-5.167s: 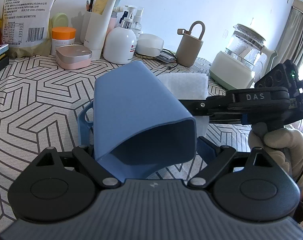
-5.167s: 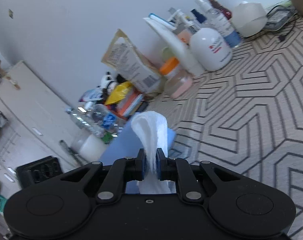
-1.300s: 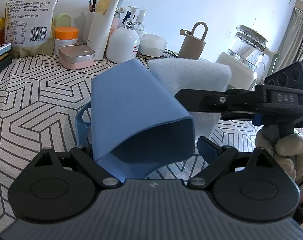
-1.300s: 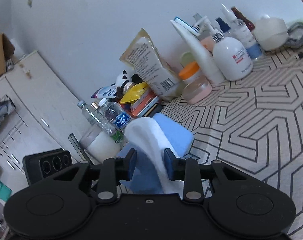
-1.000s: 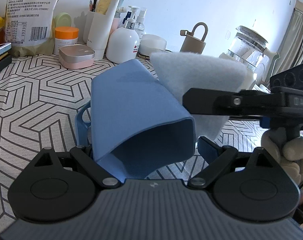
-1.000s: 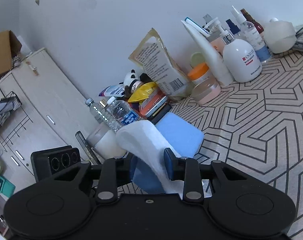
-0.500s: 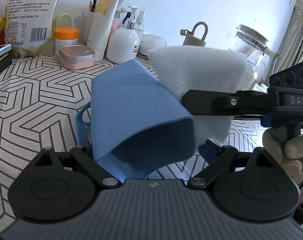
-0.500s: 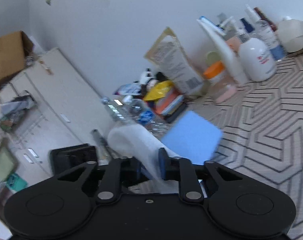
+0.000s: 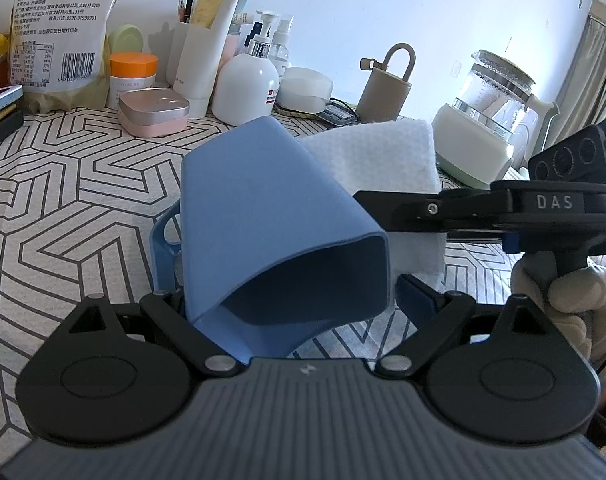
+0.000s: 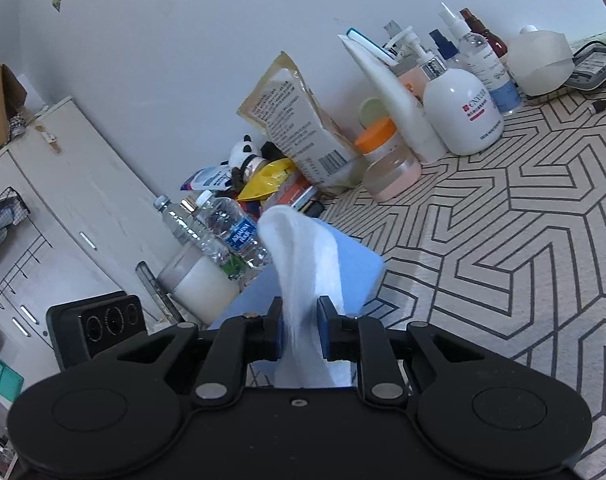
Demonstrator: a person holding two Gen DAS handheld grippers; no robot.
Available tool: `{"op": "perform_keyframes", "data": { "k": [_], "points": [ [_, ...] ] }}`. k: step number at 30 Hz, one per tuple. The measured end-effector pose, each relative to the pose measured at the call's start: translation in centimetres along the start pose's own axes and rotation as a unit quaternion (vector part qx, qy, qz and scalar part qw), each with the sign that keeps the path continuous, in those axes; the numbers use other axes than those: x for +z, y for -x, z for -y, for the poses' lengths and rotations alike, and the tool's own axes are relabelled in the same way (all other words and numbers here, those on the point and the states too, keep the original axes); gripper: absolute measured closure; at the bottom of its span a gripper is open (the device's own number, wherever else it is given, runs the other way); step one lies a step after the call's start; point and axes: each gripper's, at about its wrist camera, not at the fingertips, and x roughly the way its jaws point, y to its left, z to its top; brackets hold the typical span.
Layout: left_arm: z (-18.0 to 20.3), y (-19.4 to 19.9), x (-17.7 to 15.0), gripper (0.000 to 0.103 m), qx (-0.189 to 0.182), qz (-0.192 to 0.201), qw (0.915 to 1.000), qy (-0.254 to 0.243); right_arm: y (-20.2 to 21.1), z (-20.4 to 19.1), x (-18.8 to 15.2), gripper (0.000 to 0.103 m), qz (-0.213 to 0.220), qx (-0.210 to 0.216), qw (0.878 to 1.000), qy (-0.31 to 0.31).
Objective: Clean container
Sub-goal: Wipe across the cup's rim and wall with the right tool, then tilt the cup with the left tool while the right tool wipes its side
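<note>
The blue container (image 9: 271, 216) is clamped by one wall in the left gripper (image 9: 287, 300), tilted above the patterned tabletop (image 9: 63, 184), while a white cloth (image 10: 307, 264) is pinched in the right gripper (image 10: 299, 328), pressed beside its outer wall. A hard wipe could likely buckle the soft wall or twist it loose, or the cloth could be dragged free. The right gripper is held level across the container's far side by a gloved hand (image 9: 567, 292).

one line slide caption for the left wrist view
Left tool holds blue container while right tool presses white cloth against it.
</note>
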Motion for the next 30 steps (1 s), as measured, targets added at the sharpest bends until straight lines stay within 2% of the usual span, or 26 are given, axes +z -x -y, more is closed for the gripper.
{"op": "perform_keyframes", "data": {
  "k": [10,16,24,30],
  "points": [
    [0.0,0.0,-0.1,0.009,0.000,-0.001,1.0000,-0.001,-0.2,0.2,0.2,0.080,0.000,-0.034,0.999,0.014],
    [0.0,0.1,-0.1,0.009,-0.003,-0.002,1.0000,0.002,-0.3,0.9,0.3,0.079,-0.007,-0.057,0.998,-0.001],
    [0.0,0.1,-0.1,0.009,-0.005,-0.002,1.0000,0.003,0.1,1.6,0.5,0.051,0.000,-0.069,0.997,-0.028],
    [-0.7,0.5,-0.1,0.009,-0.014,0.011,0.9995,0.025,0.6,2.2,0.8,0.048,0.008,-0.097,0.994,-0.040]
  ]
}}
